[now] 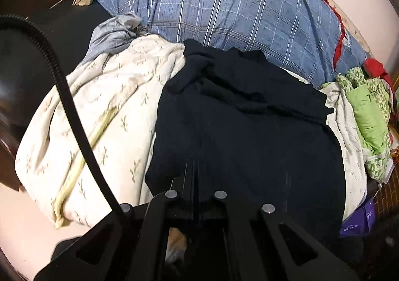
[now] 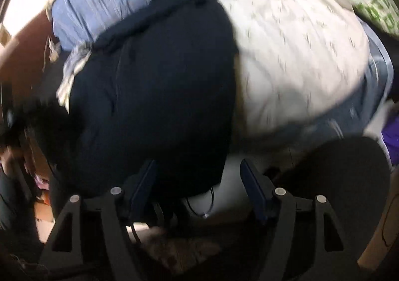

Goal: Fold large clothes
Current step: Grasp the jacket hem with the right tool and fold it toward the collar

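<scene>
Left wrist view showed the left hand-held gripper (image 1: 193, 176) clamped shut, apparently pinching the dark garment (image 1: 244, 119) spread ahead of it over a cream quilt (image 1: 99, 111) on the bed. Right hand-held gripper (image 2: 198, 176) gaped wide, empty. Folding looked barely begun; cluttered bedroom, blue pillow (image 1: 224, 11) beyond.

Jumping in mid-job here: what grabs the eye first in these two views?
The big black garment dominates both views, spread over a cream leaf-print quilt in the middle of the bed. Behind it lies a blue plaid pillow with a round crest; bright green cloth sits bunched at the right edge of the left wrist view.
</scene>
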A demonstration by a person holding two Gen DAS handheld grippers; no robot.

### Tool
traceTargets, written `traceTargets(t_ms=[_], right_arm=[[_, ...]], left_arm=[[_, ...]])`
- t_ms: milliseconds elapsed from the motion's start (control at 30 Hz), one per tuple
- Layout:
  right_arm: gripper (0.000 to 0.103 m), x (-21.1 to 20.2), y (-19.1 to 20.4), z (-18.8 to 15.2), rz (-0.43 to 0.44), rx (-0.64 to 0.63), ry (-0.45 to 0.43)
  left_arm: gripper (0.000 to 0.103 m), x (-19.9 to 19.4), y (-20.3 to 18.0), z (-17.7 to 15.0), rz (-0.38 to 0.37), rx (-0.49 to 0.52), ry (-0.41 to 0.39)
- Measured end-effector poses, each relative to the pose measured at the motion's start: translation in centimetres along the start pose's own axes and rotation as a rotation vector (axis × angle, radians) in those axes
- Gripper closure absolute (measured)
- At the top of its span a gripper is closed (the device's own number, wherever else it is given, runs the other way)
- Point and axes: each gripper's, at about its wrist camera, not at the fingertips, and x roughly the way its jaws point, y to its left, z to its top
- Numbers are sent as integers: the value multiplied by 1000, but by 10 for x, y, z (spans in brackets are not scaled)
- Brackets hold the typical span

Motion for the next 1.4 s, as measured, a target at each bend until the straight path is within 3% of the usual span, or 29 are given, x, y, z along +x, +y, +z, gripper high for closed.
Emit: traceTargets(t_ms=[100,167,233,267,333,367,400,500,600,667,833,867,900,933,967,1100,1400], right_arm=[[33,15,9,-12,-67,-87,2],[33,33,15,-14,-107,-135,68],[33,35,8,-14,-107,-103,67],[33,33,-1,-10,-68,-52,46],[28,36,-14,-2,-17,24,36],[26,40,-12,2,-20,41,39],[26,42,-18,7,-17,53,41],[26,43,-30,14,-18,56,33],[26,35,-31,17,-17,41,20],[26,35,-29,20,-9,33,7],[26,61,-24,27,71,21,53],[26,66,-25,28,85,28,58],[26,71,-25,30,114,39,56],[26,73,-26,32,128,46,59],[26,78,-26,34,133,56,75],[26,75,-28,33,149,61,74],[26,73,-25,17,253,28,92]], left_arm=[[103,4,0,5,18,16,-2],[103,1,0,1,15,29,4],[103,-3,-1,-10,28,45,8],[96,-5,0,-17,45,46,15],[66,-7,4,-36,56,41,32],[35,-9,6,-53,68,42,42],[16,-10,7,-66,77,49,46],[14,-8,13,-114,121,66,84],[14,1,26,-136,154,6,127],[13,10,40,-144,92,-68,153],[15,40,55,-150,-108,-182,220],[24,39,54,-149,-164,-186,207],[50,40,53,-148,-214,-194,210],[66,40,50,-146,-235,-195,223],[89,41,48,-144,-258,-191,229],[95,32,31,-137,-269,-97,202],[96,3,34,-104,-319,-131,115]])
